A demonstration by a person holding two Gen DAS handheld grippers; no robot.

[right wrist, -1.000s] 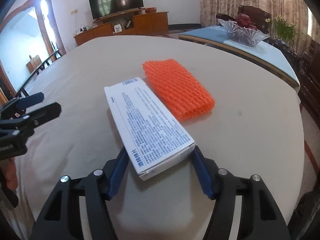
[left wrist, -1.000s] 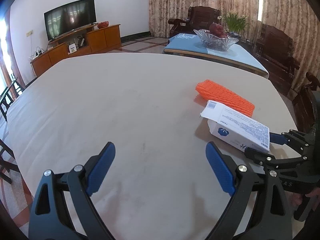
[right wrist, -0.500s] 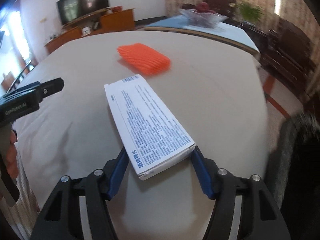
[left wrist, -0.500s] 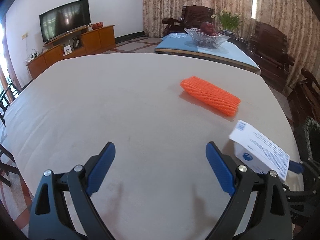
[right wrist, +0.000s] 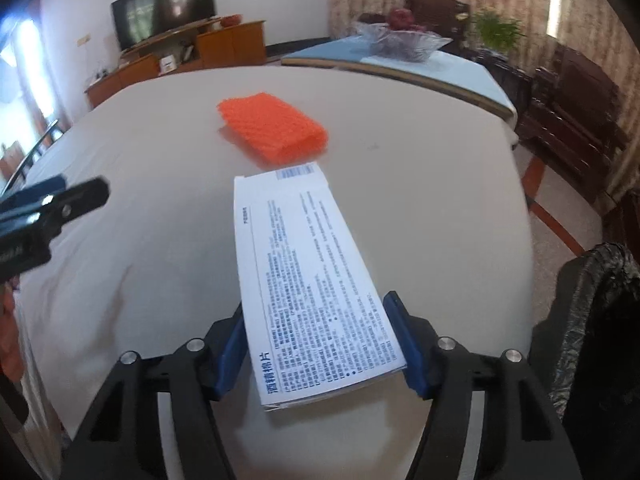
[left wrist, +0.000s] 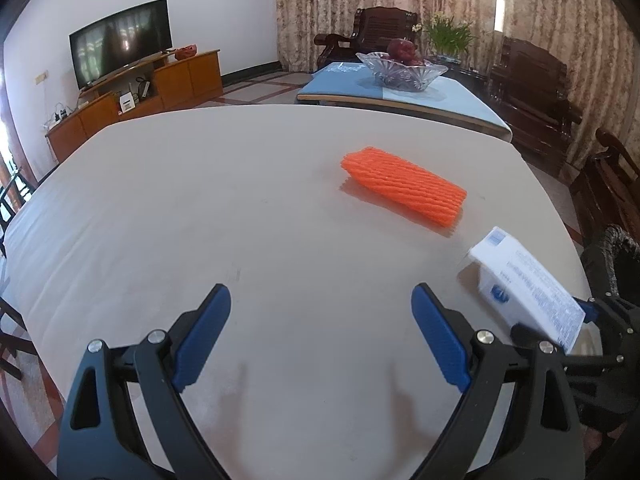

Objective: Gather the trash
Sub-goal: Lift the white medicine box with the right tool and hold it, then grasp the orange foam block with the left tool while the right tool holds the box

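Carried off the table since a second ago: box (right wrist: 316,292), then lying beside the mesh (right wrist: 272,130), now lifted and swung toward the table's right edge, nearer the bin (right wrist: 600,320). Clamped across its near end by the right gripper (right wrist: 320,350), blue pads pressing both long sides, far end jutting out free above the table (right wrist: 420,200). Left gripper (left wrist: 320,340) hovering over the near edge, fingers wide apart, nothing between them. Mesh lying flat toward the far right part of the table, well apart from both grippers. Bin, lined in black, standing just off the right edge, only part of its rim showing.

Step in hand, by the look of it: taking the box to the bin. Best done by keeping the clamp firm, carrying on past the right edge until the box hangs fully over the liner's mouth, tipping the free end down, and only then letting go. Risk of the long end catching the rim if released early.
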